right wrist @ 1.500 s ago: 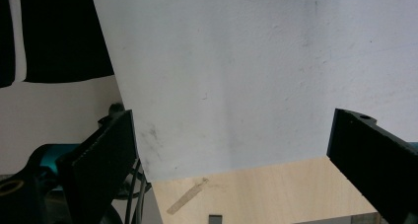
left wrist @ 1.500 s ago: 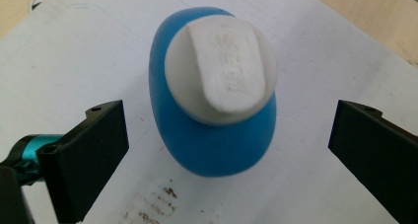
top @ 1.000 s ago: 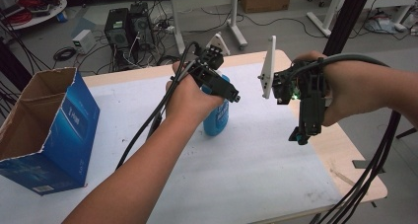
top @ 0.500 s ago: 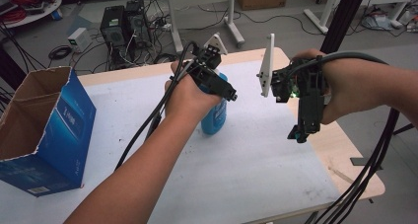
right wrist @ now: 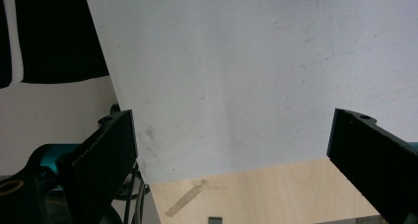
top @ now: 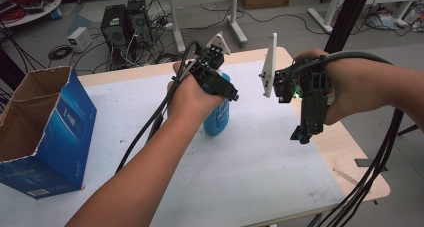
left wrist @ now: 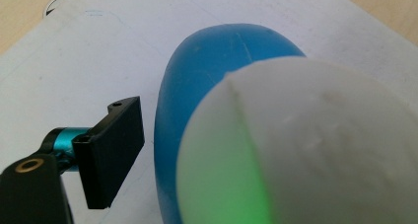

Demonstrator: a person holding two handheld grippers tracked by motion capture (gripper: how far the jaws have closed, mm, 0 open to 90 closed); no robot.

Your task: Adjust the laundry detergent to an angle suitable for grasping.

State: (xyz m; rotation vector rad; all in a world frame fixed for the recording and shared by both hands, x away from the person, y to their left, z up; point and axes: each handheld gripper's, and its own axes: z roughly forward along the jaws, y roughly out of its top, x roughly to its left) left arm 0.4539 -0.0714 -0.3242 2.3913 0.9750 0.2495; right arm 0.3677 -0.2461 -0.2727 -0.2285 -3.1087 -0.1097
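Left gripper (top: 220, 94) sits over the blue bottle (top: 217, 118) near the table's (top: 260, 177) middle, jaws just closing, left pad not yet touching; right gripper (top: 301, 136) wide open, empty, near the right edge.

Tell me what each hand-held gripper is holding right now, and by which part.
The left hand-held gripper has been closing around the blue bottle near its white top, but a gap shows beside one jaw. The right hand-held gripper is open, holding nothing.

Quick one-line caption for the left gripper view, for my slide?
Left tool closing around the blue bottle with its white cap, standing on the white table cover.
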